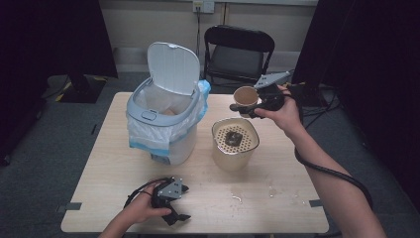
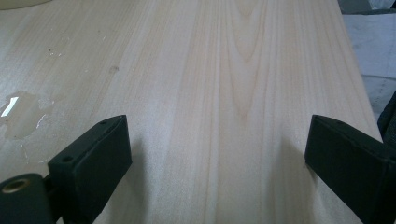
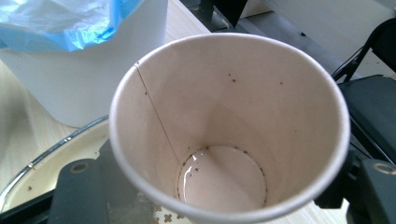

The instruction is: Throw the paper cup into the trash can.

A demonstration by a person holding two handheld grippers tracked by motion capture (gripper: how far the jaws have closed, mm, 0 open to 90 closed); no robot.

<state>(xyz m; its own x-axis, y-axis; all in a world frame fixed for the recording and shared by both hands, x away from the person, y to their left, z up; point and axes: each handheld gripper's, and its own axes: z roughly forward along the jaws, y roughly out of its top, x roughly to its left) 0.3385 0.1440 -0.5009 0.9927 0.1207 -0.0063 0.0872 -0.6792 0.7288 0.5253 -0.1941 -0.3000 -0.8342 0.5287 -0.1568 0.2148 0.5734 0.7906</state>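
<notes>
My right gripper (image 1: 250, 107) holds a brown paper cup (image 1: 245, 95) in the air, above and just behind a cream pot (image 1: 235, 154) with a perforated strainer insert (image 1: 234, 137). In the right gripper view the cup (image 3: 224, 116) tilts its mouth toward the camera; a thin film of liquid and dark specks lie at its bottom, and the right gripper (image 3: 224, 198) has a jaw on each side of it. My left gripper (image 1: 180, 204) rests near the table's front edge. In its own view the left gripper (image 2: 215, 149) is open over bare wood.
A white bin (image 1: 163, 126) with a blue bag and raised lid (image 1: 174, 67) stands left of the pot. Small wet spills (image 1: 237, 198) mark the wooden table (image 1: 99, 163), also seen as a puddle (image 2: 18, 114). A black folding chair (image 1: 237, 49) stands behind the table.
</notes>
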